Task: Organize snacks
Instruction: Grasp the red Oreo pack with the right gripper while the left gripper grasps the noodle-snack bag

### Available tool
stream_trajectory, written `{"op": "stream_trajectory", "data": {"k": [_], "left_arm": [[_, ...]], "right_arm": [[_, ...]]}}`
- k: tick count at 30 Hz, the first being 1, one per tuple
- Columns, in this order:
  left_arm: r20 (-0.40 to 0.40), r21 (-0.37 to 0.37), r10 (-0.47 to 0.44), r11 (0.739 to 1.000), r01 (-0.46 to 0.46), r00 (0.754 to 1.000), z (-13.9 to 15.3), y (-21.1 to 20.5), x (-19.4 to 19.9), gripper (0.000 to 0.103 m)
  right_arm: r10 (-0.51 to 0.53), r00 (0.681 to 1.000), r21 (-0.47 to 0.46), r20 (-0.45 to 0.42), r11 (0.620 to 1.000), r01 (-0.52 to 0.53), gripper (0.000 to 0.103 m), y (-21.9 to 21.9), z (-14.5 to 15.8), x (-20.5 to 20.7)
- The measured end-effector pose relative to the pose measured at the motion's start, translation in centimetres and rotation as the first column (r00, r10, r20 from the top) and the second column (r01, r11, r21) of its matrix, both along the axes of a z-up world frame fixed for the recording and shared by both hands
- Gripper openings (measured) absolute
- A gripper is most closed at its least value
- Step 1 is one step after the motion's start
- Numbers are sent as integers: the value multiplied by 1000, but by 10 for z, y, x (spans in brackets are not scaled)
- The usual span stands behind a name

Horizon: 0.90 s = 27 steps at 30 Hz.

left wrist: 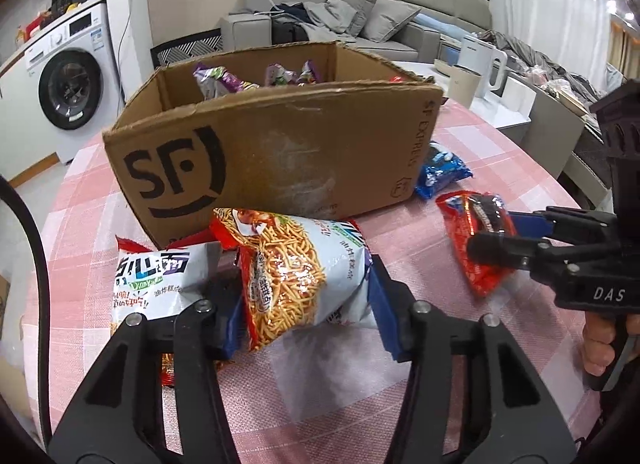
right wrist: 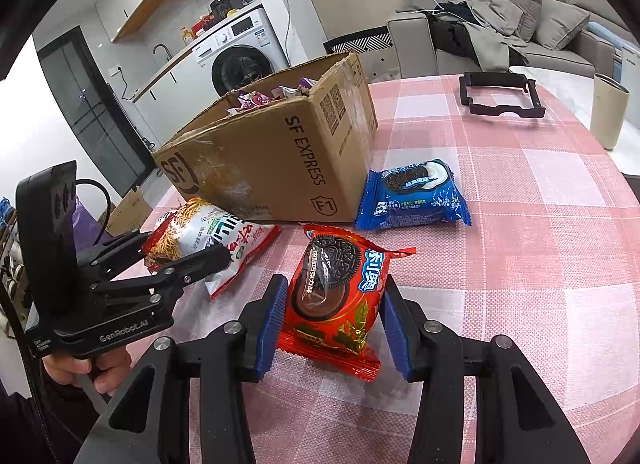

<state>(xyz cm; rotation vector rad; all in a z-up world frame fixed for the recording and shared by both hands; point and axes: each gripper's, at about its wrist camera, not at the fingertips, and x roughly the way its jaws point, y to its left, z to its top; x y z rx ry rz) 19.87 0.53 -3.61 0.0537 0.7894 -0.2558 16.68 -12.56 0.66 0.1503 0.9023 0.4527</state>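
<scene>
Jaws apparently pinching noodle-snack bag [left wrist: 296, 276], red cookie pack [right wrist: 338, 296].

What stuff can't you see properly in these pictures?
- Inside the cardboard box: in both wrist views its walls hide all but the tops of a few purple packets.
- The second noodle snack bag: in the left wrist view the held noodle snack bag and the left gripper cover part of it.
- The blue cookie packet: in the left wrist view the box corner hides part of it.
</scene>
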Motion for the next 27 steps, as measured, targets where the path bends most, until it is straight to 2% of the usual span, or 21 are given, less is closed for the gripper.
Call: {"op": "stream_trajectory", "data": {"k": [12,27], "left_arm": [[15,-15,-3,1000,3,1000,3,3,-3,49],[65,-70,14,998,-10,998,23,20,-21,50]], "right_arm": [[-8,1000,12,8,1000,8,47,-3,1,-1],[5,998,31,60,999,-7,47,2,15,-6]]}}
